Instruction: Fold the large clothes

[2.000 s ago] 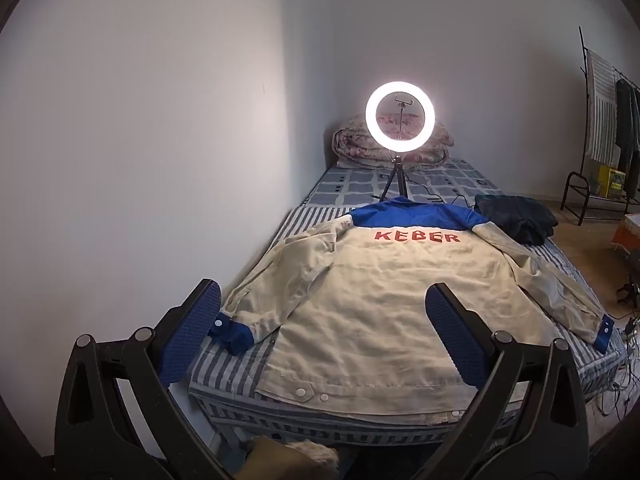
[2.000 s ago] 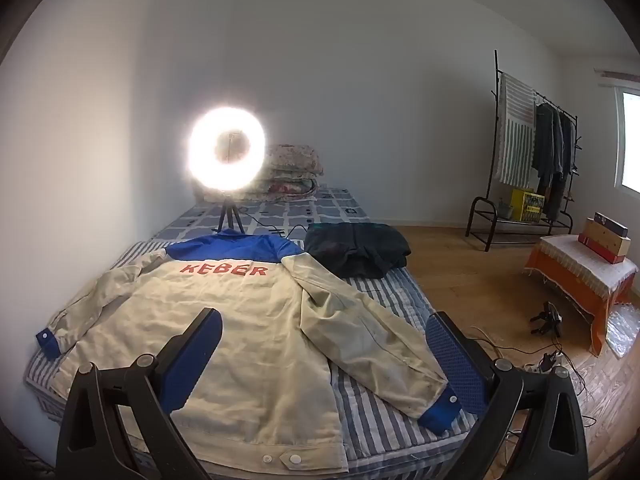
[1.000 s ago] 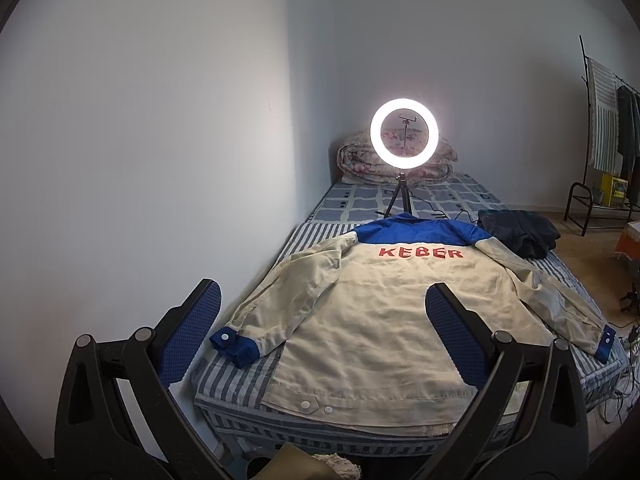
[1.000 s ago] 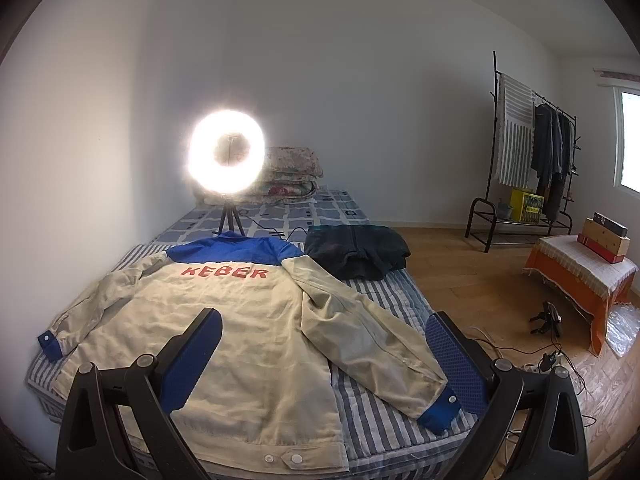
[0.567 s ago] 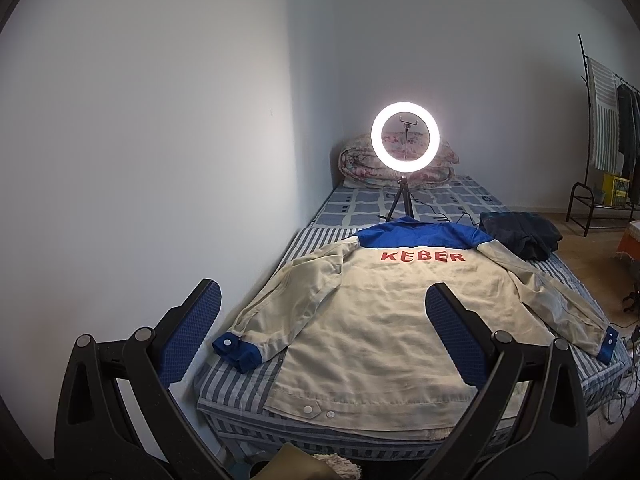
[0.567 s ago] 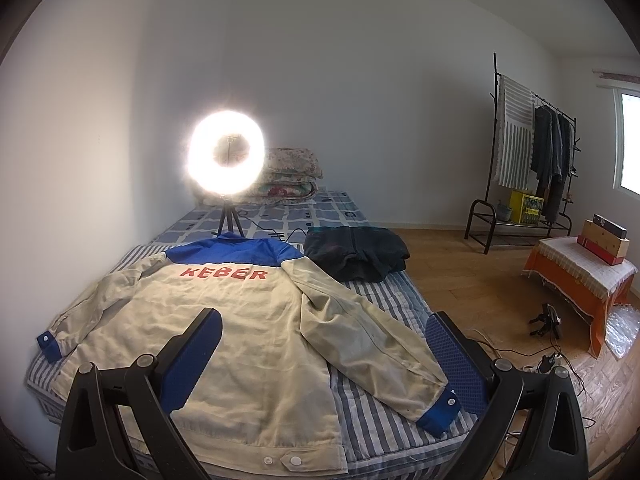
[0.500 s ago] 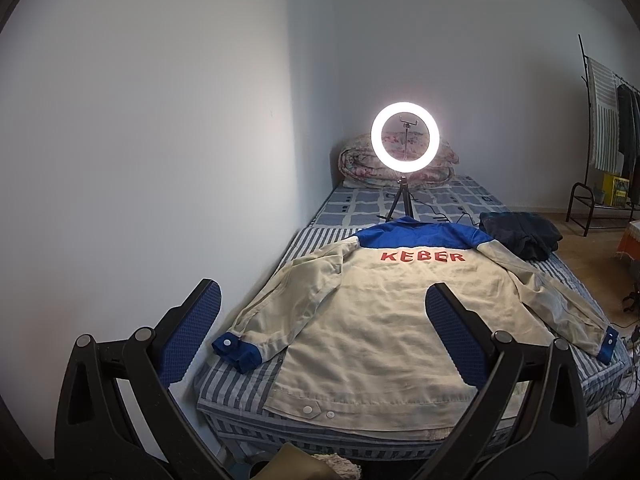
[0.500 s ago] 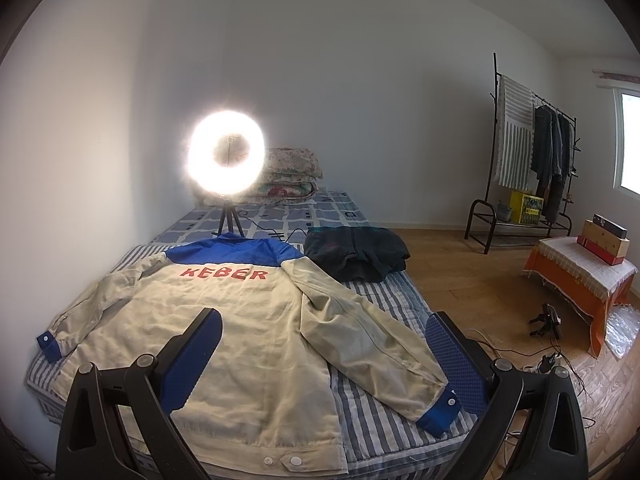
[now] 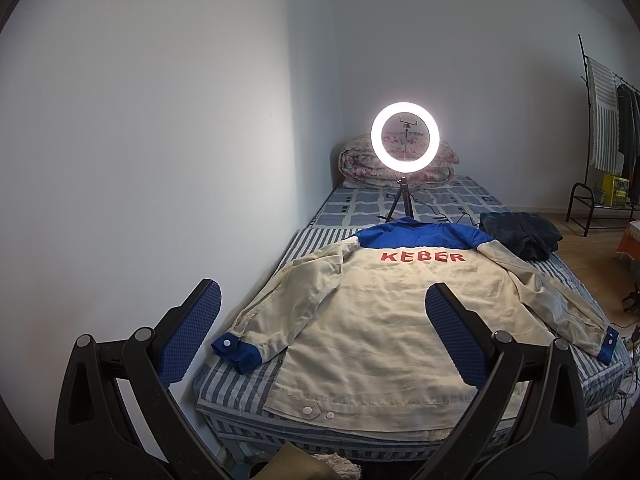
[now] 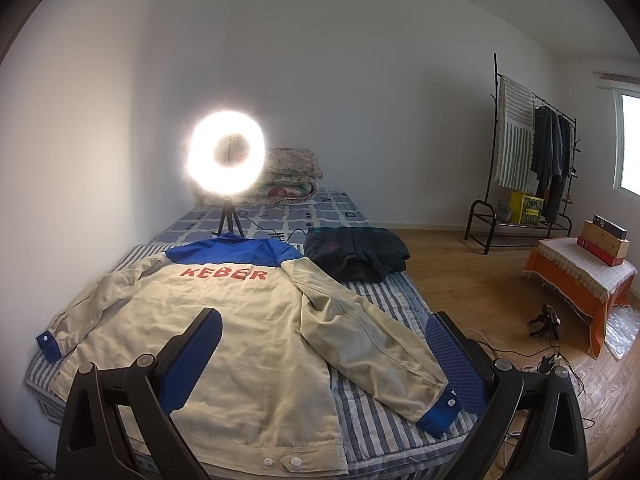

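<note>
Beige cloth with a blue yoke and blue cuffs makes up the jacket [image 9: 384, 320], which is spread back-up on the striped bed [image 9: 320, 236], its hem at the near edge and red letters reading KEBER across the shoulders. Both sleeves are laid out to the sides, angled toward the near corners. The left hand-held gripper [image 9: 320, 336] is held above the near end of the bed with its blue pads wide apart and nothing between them. The right hand-held gripper [image 10: 324, 360] is likewise seen spread open and empty, over the jacket's right half. A lit ring light [image 10: 226, 153] is stood beyond the collar, and a dark garment [image 10: 358, 254] is laid just beside the right shoulder.
</note>
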